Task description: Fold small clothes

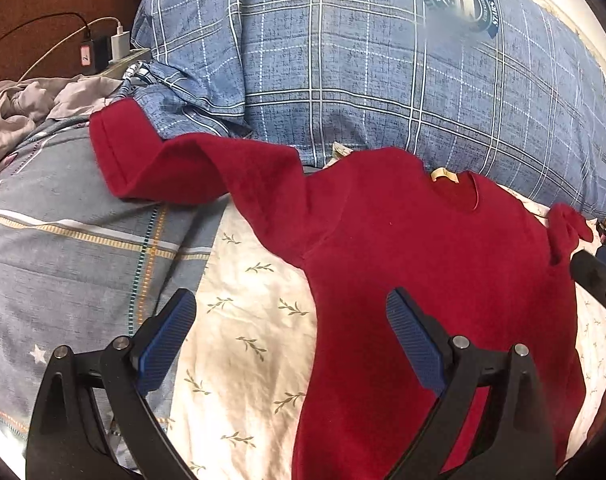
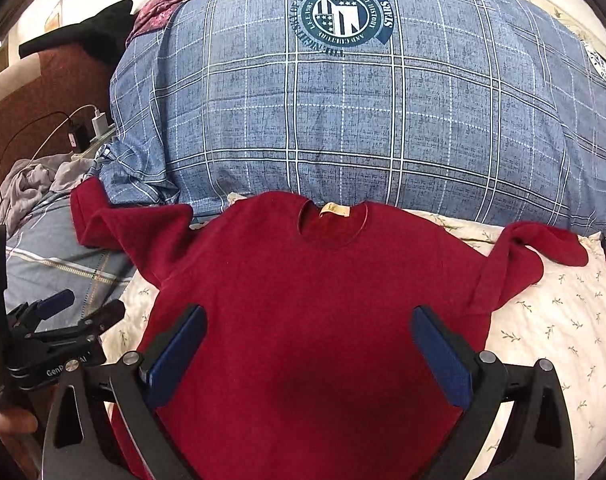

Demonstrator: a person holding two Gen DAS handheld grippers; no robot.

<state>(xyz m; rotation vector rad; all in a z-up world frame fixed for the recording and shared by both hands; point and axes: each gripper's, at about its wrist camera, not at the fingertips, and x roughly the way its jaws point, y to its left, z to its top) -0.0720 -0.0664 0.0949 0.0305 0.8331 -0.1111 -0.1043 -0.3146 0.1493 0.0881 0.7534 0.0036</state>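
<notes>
A red sweater (image 2: 315,312) is spread front-up on a cream leaf-print sheet (image 2: 551,344), its neckline (image 2: 335,220) at twelve o'clock in the right wrist view, just beside a large blue plaid duvet (image 2: 343,112). Its hem is cut off by the lower frame edge in both views. One sleeve (image 2: 119,224) is stretched toward nine o'clock, its cuff lying on a grey-blue plaid cover (image 1: 63,240); the other sleeve (image 2: 539,256) is bunched at three o'clock, its cuff folded and hard to make out.

The right gripper (image 2: 309,352) is held above the sweater's chest, jaws spread wide, nothing between them. The left gripper (image 1: 291,340) is likewise spread wide and empty, one finger (image 1: 415,340) over the sweater's side and the other finger (image 1: 167,340) over the sheet.

Open sheet is left at four o'clock of the sweater. At ten o'clock, crumpled grey cloth (image 2: 35,188) and a power strip with chargers (image 2: 91,132) are seen at the bed's edge. No containers are seen.
</notes>
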